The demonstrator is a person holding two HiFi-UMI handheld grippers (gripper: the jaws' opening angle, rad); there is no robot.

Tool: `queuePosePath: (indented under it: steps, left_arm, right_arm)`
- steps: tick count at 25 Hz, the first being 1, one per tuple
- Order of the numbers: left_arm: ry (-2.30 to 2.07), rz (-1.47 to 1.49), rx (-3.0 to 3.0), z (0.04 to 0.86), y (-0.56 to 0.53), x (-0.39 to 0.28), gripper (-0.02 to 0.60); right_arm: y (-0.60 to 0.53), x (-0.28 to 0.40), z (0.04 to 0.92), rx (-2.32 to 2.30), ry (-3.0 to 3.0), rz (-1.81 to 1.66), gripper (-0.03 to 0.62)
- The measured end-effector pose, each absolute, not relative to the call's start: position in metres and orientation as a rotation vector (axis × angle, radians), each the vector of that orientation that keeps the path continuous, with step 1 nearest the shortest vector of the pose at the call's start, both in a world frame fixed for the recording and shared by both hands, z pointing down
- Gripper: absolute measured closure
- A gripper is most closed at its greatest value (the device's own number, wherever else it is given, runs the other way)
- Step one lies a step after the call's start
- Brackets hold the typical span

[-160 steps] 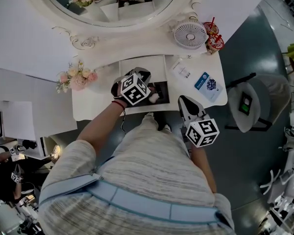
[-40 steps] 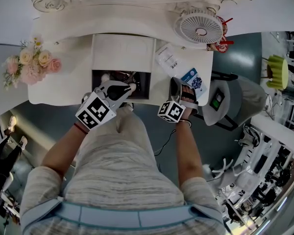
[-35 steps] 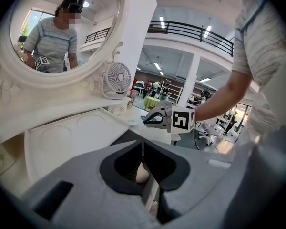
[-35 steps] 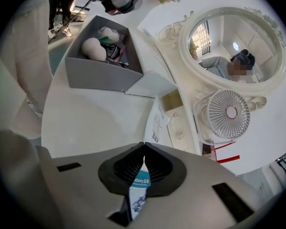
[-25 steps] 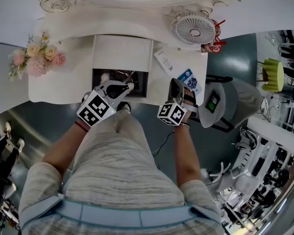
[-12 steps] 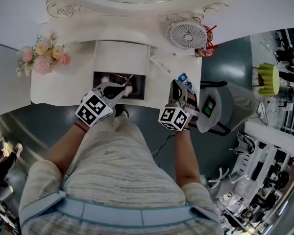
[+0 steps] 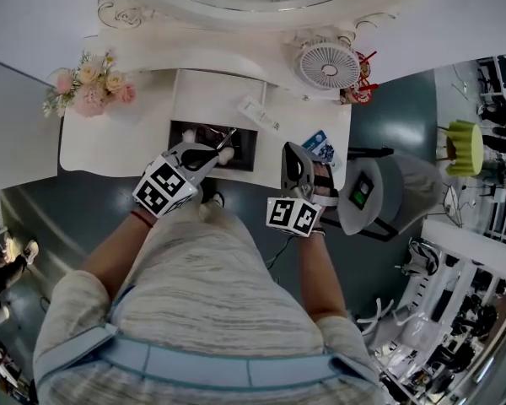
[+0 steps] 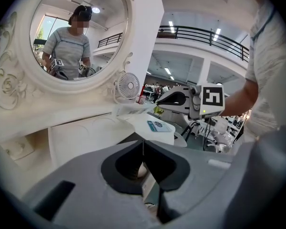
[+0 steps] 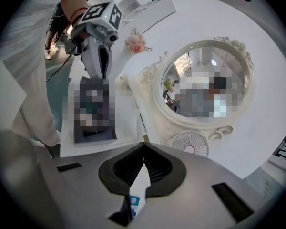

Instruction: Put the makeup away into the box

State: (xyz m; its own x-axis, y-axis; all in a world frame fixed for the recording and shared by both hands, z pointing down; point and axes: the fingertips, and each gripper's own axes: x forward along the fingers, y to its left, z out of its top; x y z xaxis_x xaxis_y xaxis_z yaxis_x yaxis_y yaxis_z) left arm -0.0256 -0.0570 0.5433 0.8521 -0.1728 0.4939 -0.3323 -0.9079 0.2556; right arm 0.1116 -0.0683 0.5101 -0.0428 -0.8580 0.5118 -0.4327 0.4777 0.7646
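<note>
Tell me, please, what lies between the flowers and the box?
Nothing lies there. In the head view, only bare white tabletop runs from the flowers to the open box.

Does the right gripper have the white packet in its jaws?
Yes, in the left gripper view the white packet juts from the closed tip of the right gripper.

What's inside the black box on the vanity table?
The black box lies open. Visible inside: a pale pink puff, a thin pale stick and dark items too small to name. The left gripper covers its near left part, so what lies there cannot be seen.
</note>
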Motion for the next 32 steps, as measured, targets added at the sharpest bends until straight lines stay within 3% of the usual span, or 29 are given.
queuePosePath:
  steps: [13,32]
  left_arm:
    - [-0.437,0.666,2.676,0.540,-0.034,-0.043,0.563]
    - [-0.451,0.680,2.665,0.545,-0.022,-0.053,0.563]
  right_arm:
    - [-0.038,0.026,0.542,0.831,-1.874,-0.670,0.585]
    - [-0.006,0.029,0.613,0.590,-1.803,-0.694,0.585]
